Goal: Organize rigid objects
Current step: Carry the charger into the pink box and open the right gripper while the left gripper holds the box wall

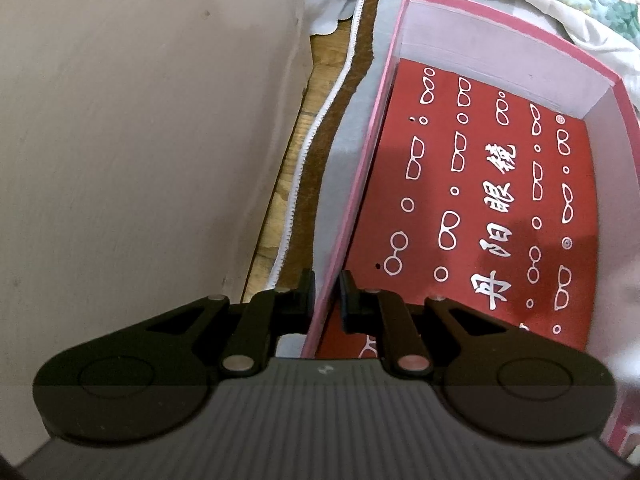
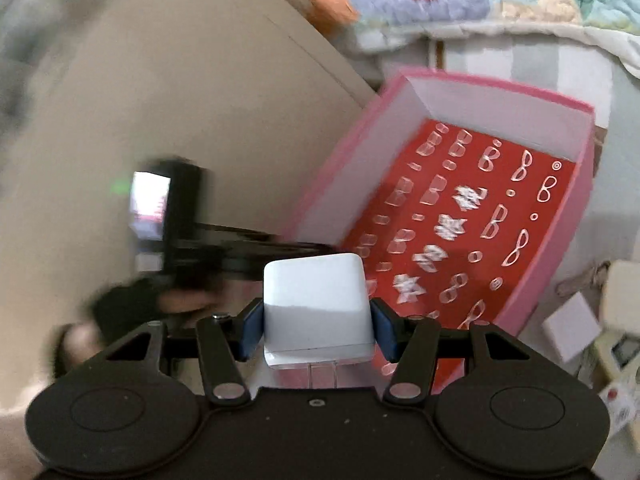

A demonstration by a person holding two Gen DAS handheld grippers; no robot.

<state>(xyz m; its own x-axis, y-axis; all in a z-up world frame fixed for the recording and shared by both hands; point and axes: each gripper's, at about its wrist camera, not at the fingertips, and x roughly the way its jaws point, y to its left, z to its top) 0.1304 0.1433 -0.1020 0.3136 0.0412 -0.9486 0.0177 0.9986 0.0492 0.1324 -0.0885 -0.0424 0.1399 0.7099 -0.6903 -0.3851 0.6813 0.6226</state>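
Two grippers work here: the left gripper (image 1: 327, 296) has its jaws pinched on the pink box (image 1: 352, 184) wall, while the right gripper's (image 2: 316, 330) jaws clamp a white charger (image 2: 316, 304).

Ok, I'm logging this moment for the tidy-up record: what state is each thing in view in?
pink box: open, no lid, red card with an eyeglasses print lying flat inside.
left tool: shut on the pink box's near wall, one finger inside, one outside.
white charger block: held off the surface, clear prongs toward the camera.
right tool: shut on the white charger block.
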